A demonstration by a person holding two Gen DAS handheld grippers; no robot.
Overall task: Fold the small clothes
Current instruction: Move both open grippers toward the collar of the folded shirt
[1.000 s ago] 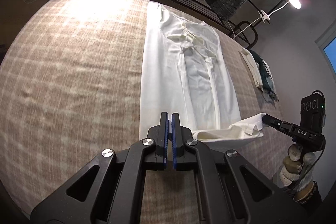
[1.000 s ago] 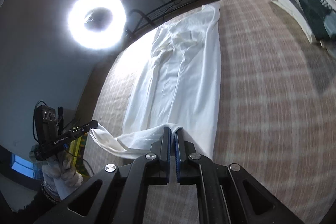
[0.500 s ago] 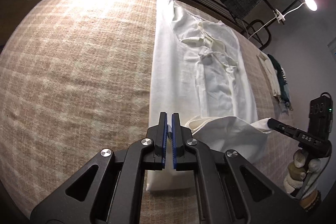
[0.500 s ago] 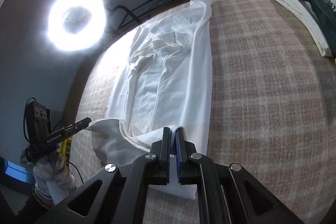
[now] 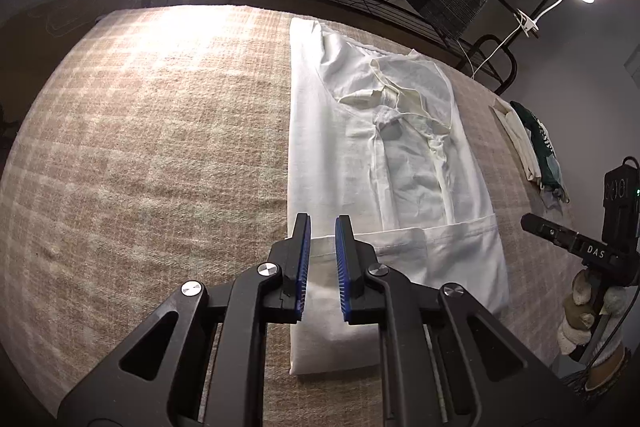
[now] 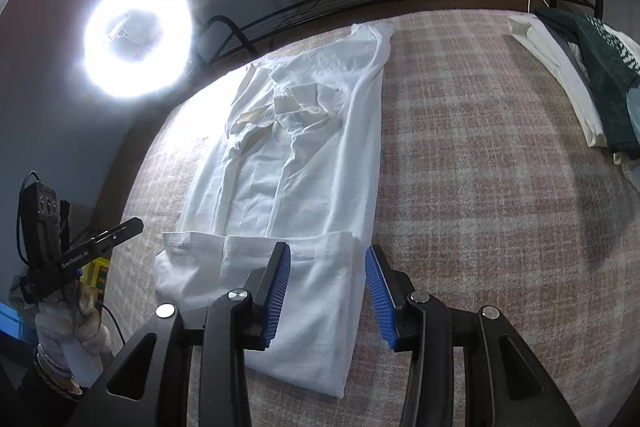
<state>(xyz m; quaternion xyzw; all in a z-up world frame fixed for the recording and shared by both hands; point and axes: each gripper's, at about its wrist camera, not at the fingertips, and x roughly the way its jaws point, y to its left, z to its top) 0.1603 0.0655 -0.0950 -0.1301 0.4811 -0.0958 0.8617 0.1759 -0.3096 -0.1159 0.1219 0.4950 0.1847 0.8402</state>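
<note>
My left gripper (image 5: 322, 251) and right gripper (image 6: 328, 283), jaws just opening and empty, hover over the white shirt's (image 5: 400, 163) folded hem (long axis running away from me).

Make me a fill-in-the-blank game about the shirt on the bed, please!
1. The long shirt lying on the checked blanket is ____ in colour.
2. The shirt's near end is folded ____ onto the rest of it.
3. The right hand-held gripper has jaws that are ____, with nothing pinched between them.
4. The bright round light past the far end of the bed is shaped like a ____.

Missing words: white; over; open; ring
</note>
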